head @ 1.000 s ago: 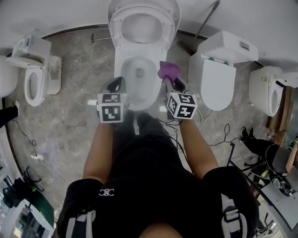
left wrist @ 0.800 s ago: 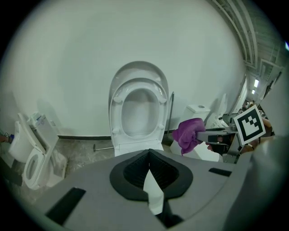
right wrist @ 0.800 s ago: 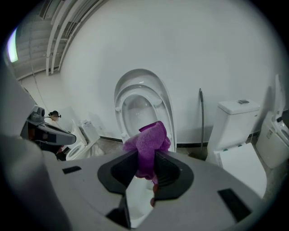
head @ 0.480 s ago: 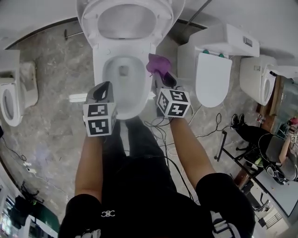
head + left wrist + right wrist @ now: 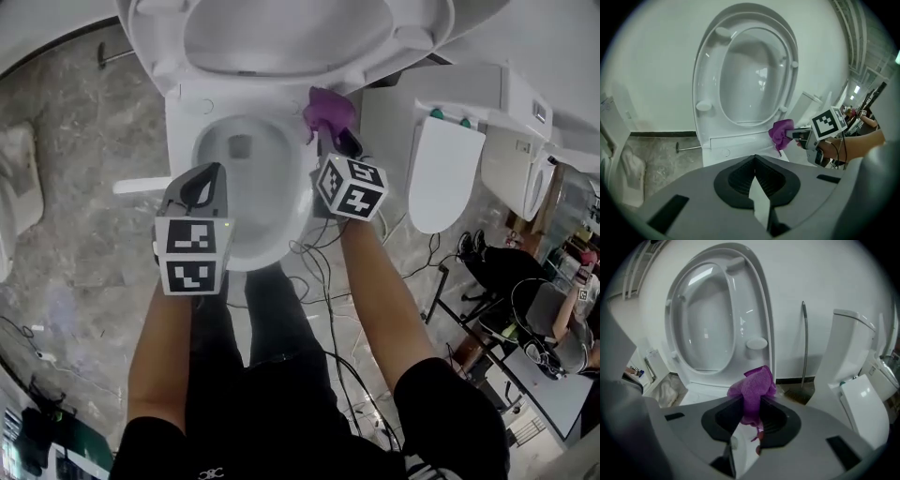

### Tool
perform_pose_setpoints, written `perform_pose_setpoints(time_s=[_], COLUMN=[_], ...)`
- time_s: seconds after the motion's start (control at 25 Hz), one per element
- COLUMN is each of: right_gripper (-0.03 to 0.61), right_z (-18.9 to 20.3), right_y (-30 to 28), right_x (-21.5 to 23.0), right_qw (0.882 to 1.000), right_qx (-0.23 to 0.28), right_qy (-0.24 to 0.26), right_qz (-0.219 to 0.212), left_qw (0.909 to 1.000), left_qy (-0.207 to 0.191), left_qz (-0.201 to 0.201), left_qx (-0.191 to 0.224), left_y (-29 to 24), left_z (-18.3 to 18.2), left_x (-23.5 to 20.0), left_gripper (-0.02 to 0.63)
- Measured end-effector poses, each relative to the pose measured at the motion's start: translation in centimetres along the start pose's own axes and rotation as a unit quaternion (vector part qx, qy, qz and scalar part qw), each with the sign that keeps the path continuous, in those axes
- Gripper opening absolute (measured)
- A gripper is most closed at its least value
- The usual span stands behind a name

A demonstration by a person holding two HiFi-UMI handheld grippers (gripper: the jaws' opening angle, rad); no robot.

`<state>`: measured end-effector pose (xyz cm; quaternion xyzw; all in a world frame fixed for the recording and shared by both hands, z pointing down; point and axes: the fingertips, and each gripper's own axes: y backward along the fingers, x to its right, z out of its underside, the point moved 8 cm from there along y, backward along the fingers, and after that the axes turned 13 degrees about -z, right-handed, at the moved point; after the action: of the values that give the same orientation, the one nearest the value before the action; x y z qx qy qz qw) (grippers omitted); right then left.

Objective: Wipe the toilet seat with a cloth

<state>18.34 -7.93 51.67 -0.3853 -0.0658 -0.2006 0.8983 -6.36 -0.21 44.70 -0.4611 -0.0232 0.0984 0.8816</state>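
A white toilet stands in front of me with its seat and lid (image 5: 281,37) raised against the wall; the bowl rim (image 5: 295,202) is bare. My right gripper (image 5: 339,141) is shut on a purple cloth (image 5: 326,111) and holds it over the rim's right rear corner. The cloth (image 5: 752,390) bunches out above the jaws in the right gripper view, and shows as a purple wad (image 5: 780,133) in the left gripper view. My left gripper (image 5: 199,185) is shut and holds nothing, hovering over the bowl's left rim. The raised seat (image 5: 745,79) fills its view.
A second toilet with a closed lid (image 5: 441,169) stands close on the right, with a third (image 5: 530,183) beyond it. Cables (image 5: 328,281) trail on the marble floor by my feet. A metal pipe (image 5: 805,341) leans against the wall right of the toilet.
The view has closed in on the toilet, which now fills more of the frame. Both grippers have moved forward over the bowl, the right one carrying the cloth toward the rim's rear.
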Motion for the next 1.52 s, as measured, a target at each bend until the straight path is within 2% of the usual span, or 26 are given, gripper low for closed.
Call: perform_pose_setpoints(time_s=[0.28, 0.48, 0.64, 0.88, 1.12, 1.36, 1.52], right_gripper=[0.098, 0.098, 0.097, 0.097, 0.097, 0.097, 0.097], right_z=[0.1, 0.5, 1.2, 1.4, 1.4, 2.0, 1.9], right_y=[-5.9, -8.4, -8.7, -9.0, -9.3, -11.3, -12.1], right_x=[1.9, 2.0, 2.2, 1.1, -0.2, -4.9, -6.5], right_qw=[0.997, 0.997, 0.997, 0.994, 0.995, 0.995, 0.998], right_qx=[0.000, 0.009, 0.015, 0.008, 0.006, -0.013, -0.003], right_qy=[0.012, 0.031, 0.027, 0.051, 0.057, 0.089, 0.055], right_qz=[0.071, 0.074, 0.065, 0.093, 0.086, 0.035, 0.028], left_qw=[0.9998, 0.9998, 0.9998, 0.9993, 0.9991, 0.9990, 0.9989], left_qy=[-0.013, 0.000, 0.007, 0.027, 0.026, 0.038, 0.040], left_qz=[0.015, 0.013, 0.013, 0.015, 0.022, 0.011, 0.008], left_qx=[-0.004, -0.013, -0.015, -0.020, -0.023, -0.023, -0.023], left_y=[-3.2, -4.2, -4.4, -4.4, -3.8, -3.3, -2.9], left_z=[1.2, 3.0, 4.1, 5.8, 6.9, 7.2, 7.3], left_x=[-2.0, -3.5, -4.5, -4.5, -4.6, -5.7, -6.7], left_gripper=[0.006, 0.006, 0.006, 0.006, 0.006, 0.006, 0.006])
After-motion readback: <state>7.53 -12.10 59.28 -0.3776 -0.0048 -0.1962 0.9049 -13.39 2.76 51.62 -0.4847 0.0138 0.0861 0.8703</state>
